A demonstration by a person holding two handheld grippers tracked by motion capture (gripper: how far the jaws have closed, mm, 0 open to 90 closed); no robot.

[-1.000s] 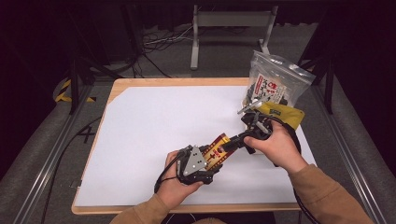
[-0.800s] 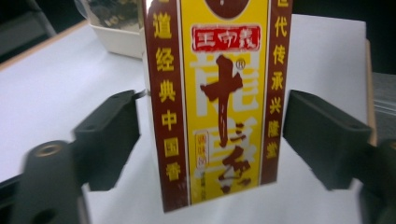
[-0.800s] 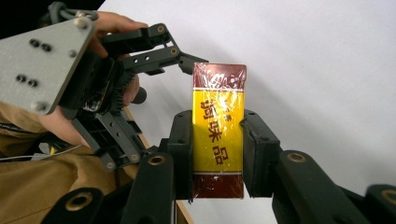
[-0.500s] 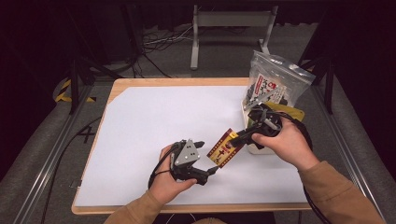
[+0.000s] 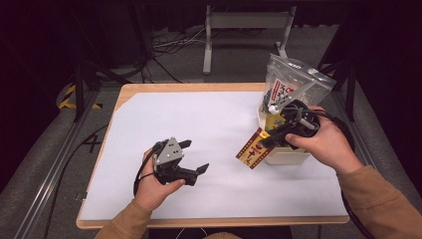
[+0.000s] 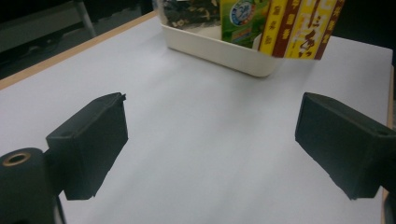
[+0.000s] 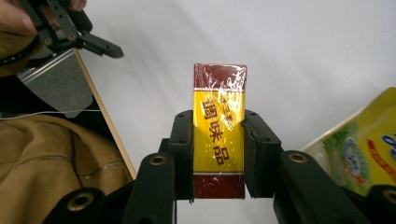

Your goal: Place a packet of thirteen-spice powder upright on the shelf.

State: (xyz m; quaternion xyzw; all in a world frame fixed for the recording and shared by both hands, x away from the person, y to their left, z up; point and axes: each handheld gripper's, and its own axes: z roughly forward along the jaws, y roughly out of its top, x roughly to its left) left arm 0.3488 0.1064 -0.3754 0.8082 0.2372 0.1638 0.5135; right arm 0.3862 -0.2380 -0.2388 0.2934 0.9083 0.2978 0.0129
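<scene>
Handover completed. The right gripper (image 5: 264,141) pinches a red-and-yellow packet (image 5: 253,149) across its narrow sides, jaws pressed on both edges (image 7: 218,140), so the packet's long axis runs out ahead of the jaws. It hangs clear of the table (image 5: 209,124), just beside the near wall of the cream tub (image 5: 286,157), a hold that seems meant to drop it in alongside the green pouch (image 7: 359,154) and the clear bag (image 5: 293,82) standing there. The left gripper (image 5: 195,158), whose jaws have just been opening, is spread wide with bare table between the pads (image 6: 91,140), well apart from the packet, leaving the right hand (image 5: 326,144) room.
</scene>
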